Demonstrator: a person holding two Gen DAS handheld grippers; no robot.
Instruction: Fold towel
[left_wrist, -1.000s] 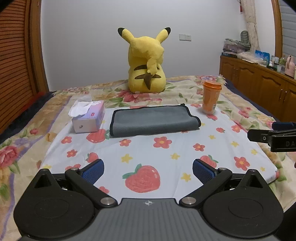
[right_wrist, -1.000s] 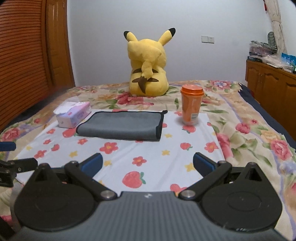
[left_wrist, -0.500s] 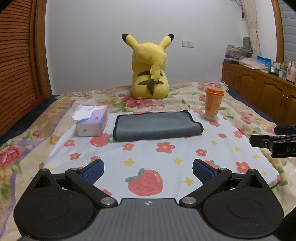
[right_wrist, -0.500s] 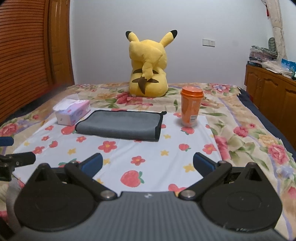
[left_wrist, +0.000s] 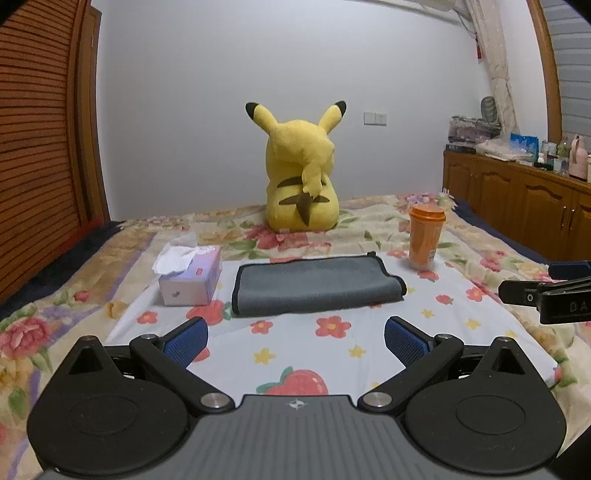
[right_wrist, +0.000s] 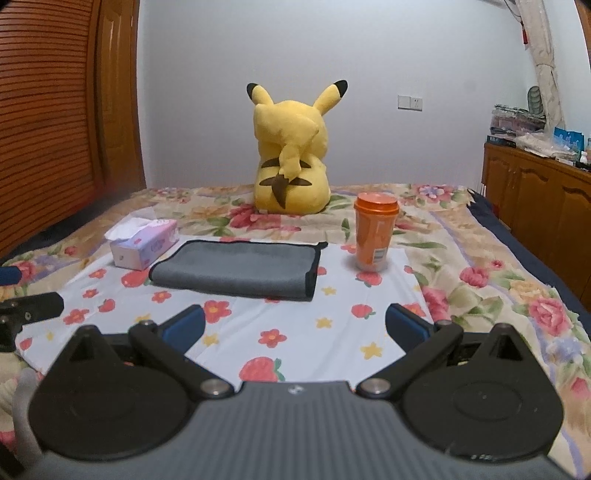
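Note:
A grey towel (left_wrist: 317, 284) with a dark hem lies folded flat on the white flower-print cloth (left_wrist: 303, 347) on the bed; it also shows in the right wrist view (right_wrist: 240, 269). My left gripper (left_wrist: 295, 341) is open and empty, well short of the towel. My right gripper (right_wrist: 295, 326) is open and empty, also short of it. The right gripper's finger shows at the right edge of the left wrist view (left_wrist: 546, 291). The left gripper's finger shows at the left edge of the right wrist view (right_wrist: 29, 308).
A tissue box (left_wrist: 190, 275) stands left of the towel and an orange lidded cup (left_wrist: 424, 236) to its right. A yellow plush toy (left_wrist: 301, 177) sits behind. Wooden cabinets (left_wrist: 524, 210) line the right wall, a slatted wooden door (left_wrist: 37, 147) the left.
Both grippers have tilted up and drawn back a little, so the towel and bed sit lower in both views. The towel has not moved. Both stay open.

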